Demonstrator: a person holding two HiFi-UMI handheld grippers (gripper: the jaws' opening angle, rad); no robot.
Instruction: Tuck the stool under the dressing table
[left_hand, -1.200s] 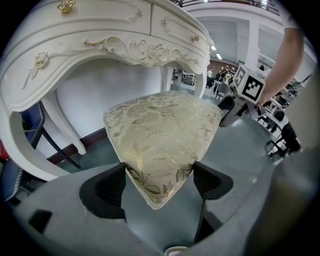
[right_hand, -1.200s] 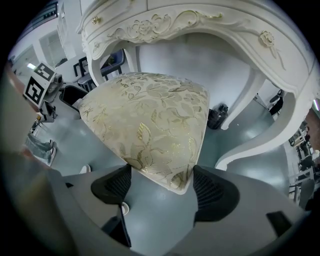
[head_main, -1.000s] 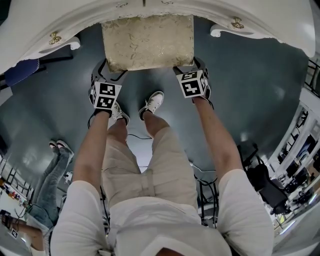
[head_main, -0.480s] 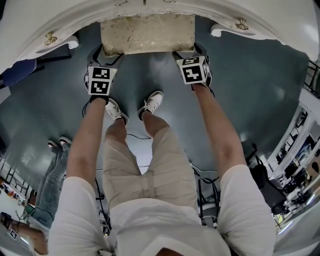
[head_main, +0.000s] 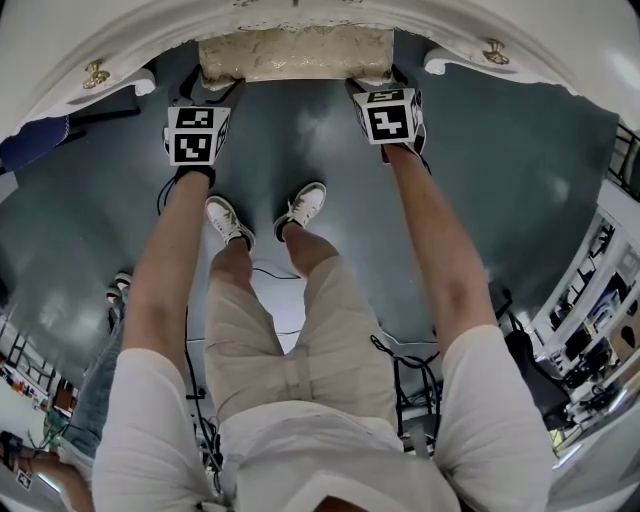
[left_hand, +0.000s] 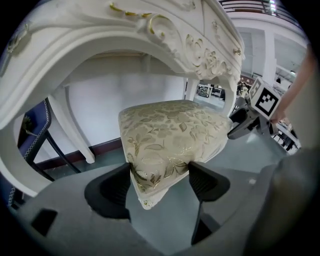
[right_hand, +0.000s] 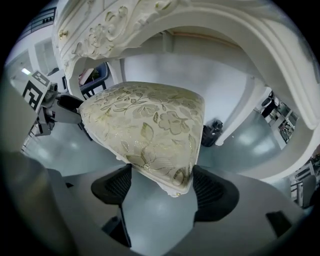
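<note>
The grey glossy floor (head_main: 520, 180) fills most of the room below us. Across the far side curves the white dressing table (head_main: 560, 55), its carved apron with gilt scrolls arching over a kneehole. The person stands facing it in pale shorts and a white top, both arms stretched forward and down.

The stool (head_main: 295, 55) sits in that kneehole, between the table's 2 drawer sides. From above only a narrow strip of its cream floral seat shows past the table's front edge; the rest lies beneath the top. Its legs are not in view from here.

The left gripper (head_main: 208, 92) is at the seat's near left corner. Its jaws are closing, fairly wide apart, with the padded corner (left_hand: 170, 135) wedged between them and both black pads (left_hand: 117, 187) against the fabric. The right gripper (head_main: 375, 82) has the near right corner the same way: jaws spread wide, the cushion's corner (right_hand: 150, 125) squeezed between them, each ribbed pad (right_hand: 207, 192) touching the upholstery. Each gripper's marker cube faces up toward the head.

2 white sneakers (head_main: 303, 207) stand on the floor just behind the grippers. 2 small brass handles (head_main: 95, 73) sit on the table's front, 1 on each side of the kneehole.
</note>
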